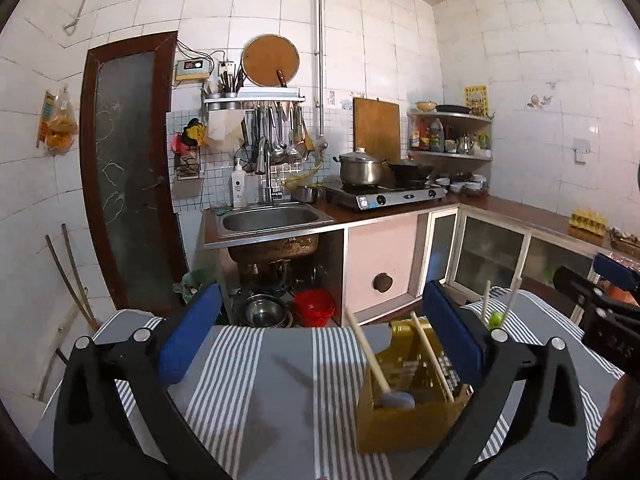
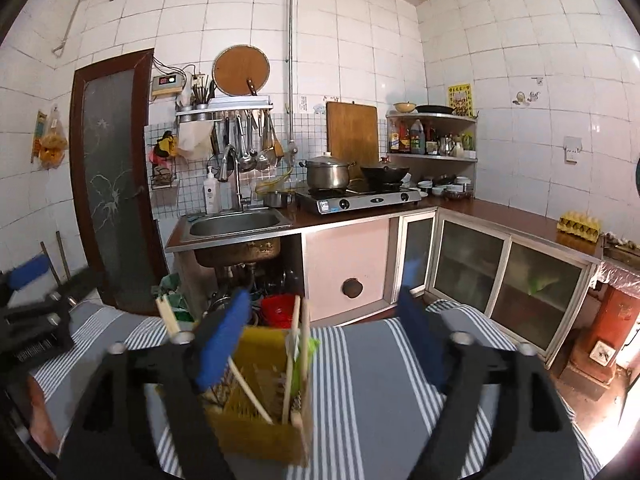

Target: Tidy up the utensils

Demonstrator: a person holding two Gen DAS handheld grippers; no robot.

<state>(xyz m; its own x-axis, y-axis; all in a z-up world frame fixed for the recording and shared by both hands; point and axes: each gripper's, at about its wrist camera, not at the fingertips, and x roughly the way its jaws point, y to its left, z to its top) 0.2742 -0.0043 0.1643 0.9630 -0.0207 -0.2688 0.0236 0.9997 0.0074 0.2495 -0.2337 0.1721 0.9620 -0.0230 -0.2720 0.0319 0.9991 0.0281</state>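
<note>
Where right gripper [image 2: 324, 332] blurs, yellow holder [image 2: 260, 420] contents partly hidden.

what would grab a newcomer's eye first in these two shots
The yellow utensil caddy on the striped cloth, chopsticks sticking out of it, sits nearest. The blue-padded left gripper and right gripper stand open around it. Behind, a steel pot sits on the stove.

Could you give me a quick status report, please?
Both tongs, left and right, open and empty. Chopsticks stand in yellow holder on striped cloth. Nothing blocking.
</note>
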